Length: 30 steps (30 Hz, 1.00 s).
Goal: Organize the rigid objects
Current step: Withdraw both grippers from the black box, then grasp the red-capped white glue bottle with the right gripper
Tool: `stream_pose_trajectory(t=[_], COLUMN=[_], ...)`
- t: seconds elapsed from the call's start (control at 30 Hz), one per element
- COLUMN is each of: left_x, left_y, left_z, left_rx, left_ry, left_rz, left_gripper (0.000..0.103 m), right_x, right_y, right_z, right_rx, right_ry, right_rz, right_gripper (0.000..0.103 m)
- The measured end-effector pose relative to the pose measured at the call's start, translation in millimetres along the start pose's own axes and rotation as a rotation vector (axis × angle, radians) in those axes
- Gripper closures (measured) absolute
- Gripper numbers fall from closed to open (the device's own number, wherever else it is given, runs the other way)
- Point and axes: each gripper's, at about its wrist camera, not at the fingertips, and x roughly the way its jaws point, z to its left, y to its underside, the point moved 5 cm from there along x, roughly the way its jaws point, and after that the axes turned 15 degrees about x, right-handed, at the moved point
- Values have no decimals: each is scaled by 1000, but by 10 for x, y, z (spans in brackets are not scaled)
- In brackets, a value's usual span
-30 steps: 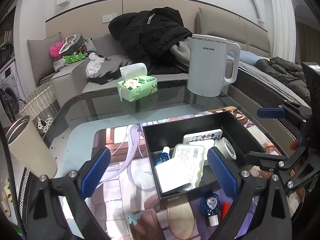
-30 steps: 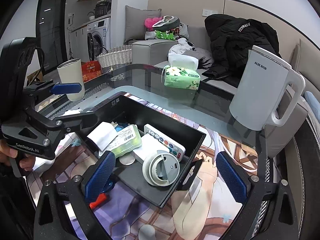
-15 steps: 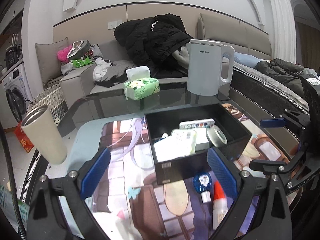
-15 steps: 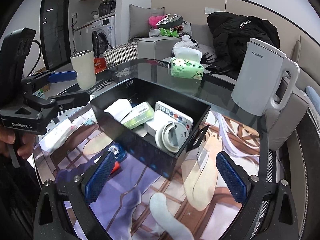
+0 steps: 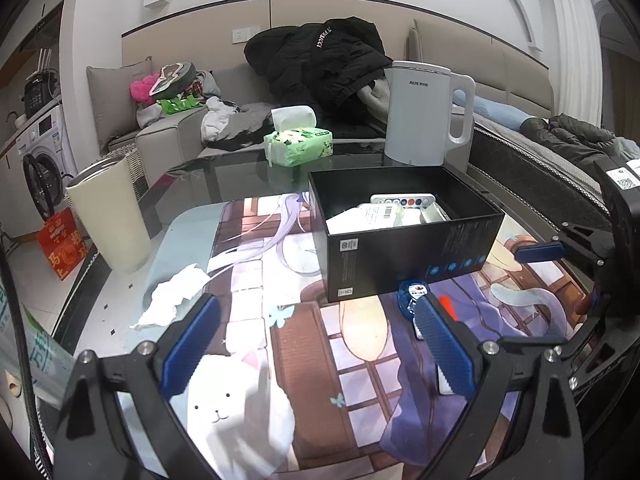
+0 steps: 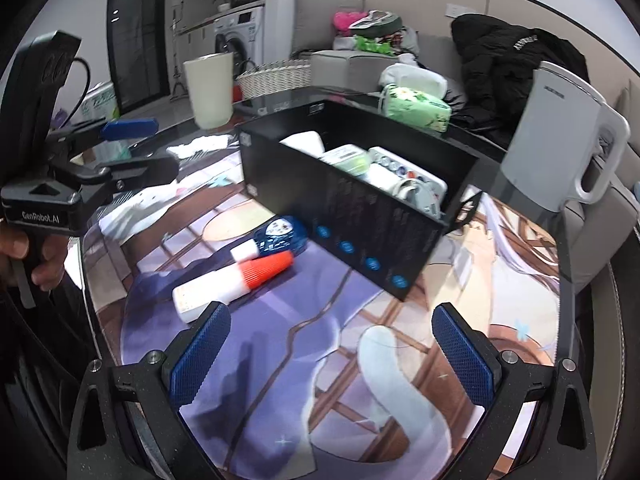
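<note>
Glass counter (image 5: 224, 184) filling the middle of both views, covered in its lower part by a printed cartoon mat (image 5: 320, 344). Grey sofa (image 5: 168, 136) along the upper half of the left wrist view, with a black jacket (image 5: 324, 60) heaped on it at upper centre.

White kettle (image 5: 420, 116) standing upright on the counter at upper right of centre, behind the black box (image 5: 408, 256). Box open at the top, sitting on the mat at centre right in the left wrist view; inside, a white remote with coloured buttons (image 5: 402, 201), a labelled pack (image 5: 378, 214) and other white items, partly hidden by the near wall.

Cream tumbler (image 5: 108, 216) upright at middle left. Green tissue pack (image 5: 298, 146) at upper centre, behind the box. Crumpled white tissue (image 5: 172, 298) lying at lower left, near the tumbler.

Left gripper (image 5: 316, 344) at the bottom of its own view, fingers (image 5: 190, 344) spread wide, grasping nothing, above the mat. Right gripper (image 6: 336, 356) at the bottom of its view, fingers (image 6: 200, 356) likewise spread wide and empty.

In the right wrist view at centre left, a white glue bottle with an orange cap (image 6: 236, 284) lying on the mat, just in front of the box; beside it, touching or nearly touching, a blue correction-tape dispenser (image 6: 280, 236), close against the box wall. Both outside the box.
</note>
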Motion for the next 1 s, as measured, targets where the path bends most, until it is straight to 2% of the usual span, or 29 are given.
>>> stream_pose_trajectory(t=[0.2, 0.4, 1.0], left_x=[34, 94, 154], left_y=[45, 104, 166], left_z=[1, -16, 38], left_rx=[7, 18, 16], left_ry=[0, 8, 16], left_rz=[17, 44, 71], left_gripper=[5, 5, 5], right_x=[137, 286, 535], right_y=[93, 112, -90], right_z=[241, 351, 291], right_rx=[-76, -110, -32], right_ry=[-56, -66, -82], right_rz=[64, 119, 177], right_gripper=[1, 1, 1])
